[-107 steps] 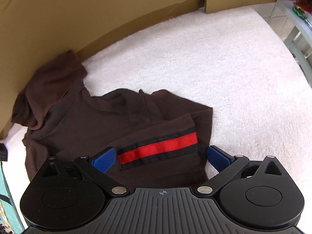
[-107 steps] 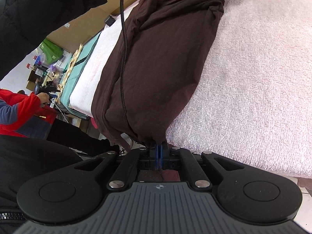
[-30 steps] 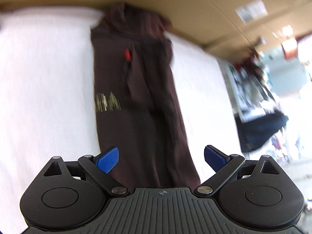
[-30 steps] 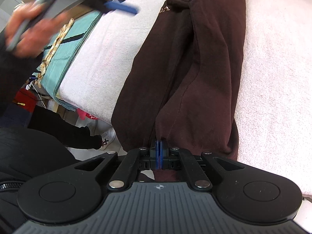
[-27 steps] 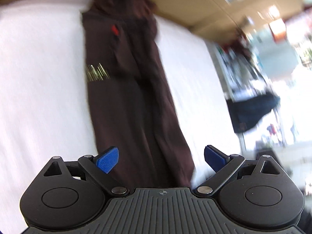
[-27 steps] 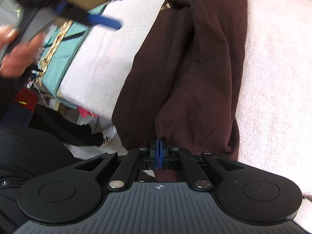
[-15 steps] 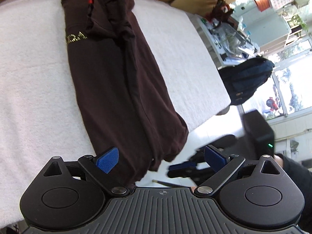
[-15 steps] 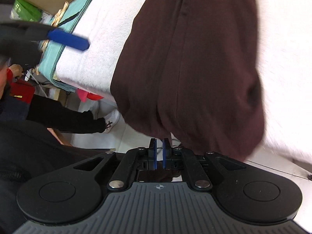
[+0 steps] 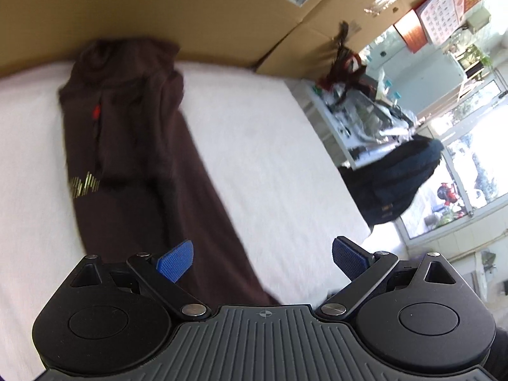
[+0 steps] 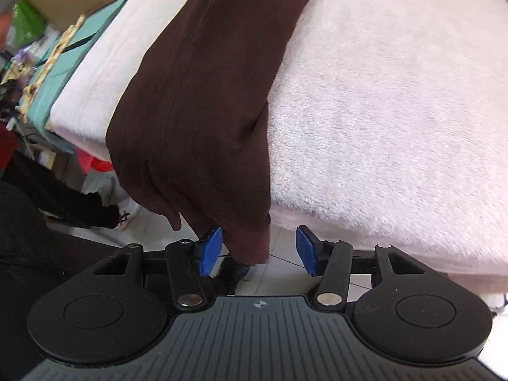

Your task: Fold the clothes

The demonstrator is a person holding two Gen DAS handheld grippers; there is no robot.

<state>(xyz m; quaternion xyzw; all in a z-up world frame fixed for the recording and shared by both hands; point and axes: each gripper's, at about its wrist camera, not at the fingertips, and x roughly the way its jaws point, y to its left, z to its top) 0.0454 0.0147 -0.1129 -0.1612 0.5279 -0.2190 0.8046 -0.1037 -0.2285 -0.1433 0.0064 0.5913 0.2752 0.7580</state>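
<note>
A dark brown garment (image 9: pixel 133 165) lies folded lengthwise into a long strip on the pale fleece-covered table (image 9: pixel 270 165), with gold lettering and a small red mark near its far end. Its near end (image 10: pixel 203 120) droops over the table's front edge. My left gripper (image 9: pixel 262 258) hovers open over the strip's near part and the fleece beside it, holding nothing. My right gripper (image 10: pixel 258 250) is open just below the table edge; the hanging hem dangles between its blue pads without being pinched.
Cardboard panels (image 9: pixel 206 16) wall the far side. A teal cloth (image 10: pixel 60 63) lies at the table's left end. A dark bag (image 9: pixel 400 177) and cluttered shelves stand to the right. Tiled floor and a person's shoe (image 10: pixel 127 212) show below the edge.
My right gripper opened and let go of the garment's hem, which now hangs loose over the edge. My left gripper, open throughout, swung up to look along the strip.
</note>
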